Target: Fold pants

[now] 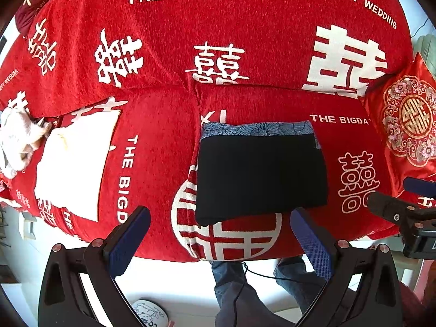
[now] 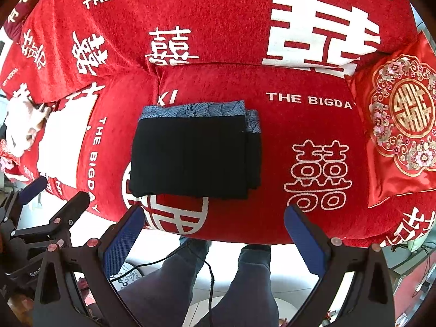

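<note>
Left wrist view first: nearest me, the left gripper (image 1: 219,219) hung off the front edge of the sofa (image 1: 272,103), its blue pads (image 1: 128,242) spread wide with nothing between them. Below them I could see jean-clad legs (image 1: 237,294) and a trailing cable (image 1: 242,280) over a pale floor. At the right edge of that view sat the right gripper (image 1: 392,196), also off the cloth. From its own camera, the right gripper showed its jaws wide and empty too, poised at the cushion's front lip.

Just past both sets of fingertips lay the pants (image 2: 194,152), a compact black rectangle on the red seat cushion, a blue patterned band (image 2: 196,110) along its far edge and stacked layers showing on its right side. Neither gripper touched it.

Farther left on the seat lay a white folded cloth (image 1: 76,163) and a crumpled white bundle (image 1: 19,141); far right leaned an embroidered red pillow (image 2: 403,125) against the backrest.

I judged the folding essentially finished, with both tools backed away. If anything remained, I thought it would be squaring the slightly offset layers on the right, which would call for a light pinch at that edge without dragging the stack across the plush cover.
</note>
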A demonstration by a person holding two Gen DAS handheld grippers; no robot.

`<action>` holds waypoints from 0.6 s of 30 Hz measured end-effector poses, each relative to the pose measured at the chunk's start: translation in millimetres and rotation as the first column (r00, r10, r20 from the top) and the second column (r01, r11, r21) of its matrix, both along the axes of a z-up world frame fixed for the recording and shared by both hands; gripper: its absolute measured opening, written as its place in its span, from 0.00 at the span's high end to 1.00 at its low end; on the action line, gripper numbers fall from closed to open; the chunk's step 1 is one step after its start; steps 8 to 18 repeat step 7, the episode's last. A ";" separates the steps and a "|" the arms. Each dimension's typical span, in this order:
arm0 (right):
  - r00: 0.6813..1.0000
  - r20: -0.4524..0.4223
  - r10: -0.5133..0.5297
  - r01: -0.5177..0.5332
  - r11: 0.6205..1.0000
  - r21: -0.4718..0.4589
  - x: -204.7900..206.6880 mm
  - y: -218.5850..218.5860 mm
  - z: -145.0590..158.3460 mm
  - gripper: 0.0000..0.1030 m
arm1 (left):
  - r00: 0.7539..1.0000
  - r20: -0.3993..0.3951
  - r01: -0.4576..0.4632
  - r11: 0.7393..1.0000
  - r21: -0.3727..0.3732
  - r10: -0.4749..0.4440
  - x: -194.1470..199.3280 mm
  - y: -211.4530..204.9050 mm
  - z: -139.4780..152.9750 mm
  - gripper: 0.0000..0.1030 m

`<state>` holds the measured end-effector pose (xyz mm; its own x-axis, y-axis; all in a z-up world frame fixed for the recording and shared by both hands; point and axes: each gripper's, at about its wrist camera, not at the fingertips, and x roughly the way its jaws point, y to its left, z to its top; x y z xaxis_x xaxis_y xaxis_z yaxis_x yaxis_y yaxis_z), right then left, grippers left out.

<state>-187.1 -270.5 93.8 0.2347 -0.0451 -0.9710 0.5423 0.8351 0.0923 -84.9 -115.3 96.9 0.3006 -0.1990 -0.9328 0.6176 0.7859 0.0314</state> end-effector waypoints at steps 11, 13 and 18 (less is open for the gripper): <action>1.000 -0.001 0.000 0.000 1.000 0.001 0.5 1.0 0.0 0.01 | 1.000 0.005 0.013 1.000 -0.019 -0.013 -2.8 -1.9 2.1 0.00; 1.000 -0.001 0.000 0.000 1.000 0.001 0.5 1.0 0.0 0.01 | 1.000 0.005 0.013 1.000 -0.019 -0.013 -2.8 -1.9 2.1 0.00; 1.000 -0.001 0.000 0.000 1.000 0.001 0.5 1.0 0.0 0.01 | 1.000 0.005 0.013 1.000 -0.019 -0.013 -2.8 -1.9 2.1 0.00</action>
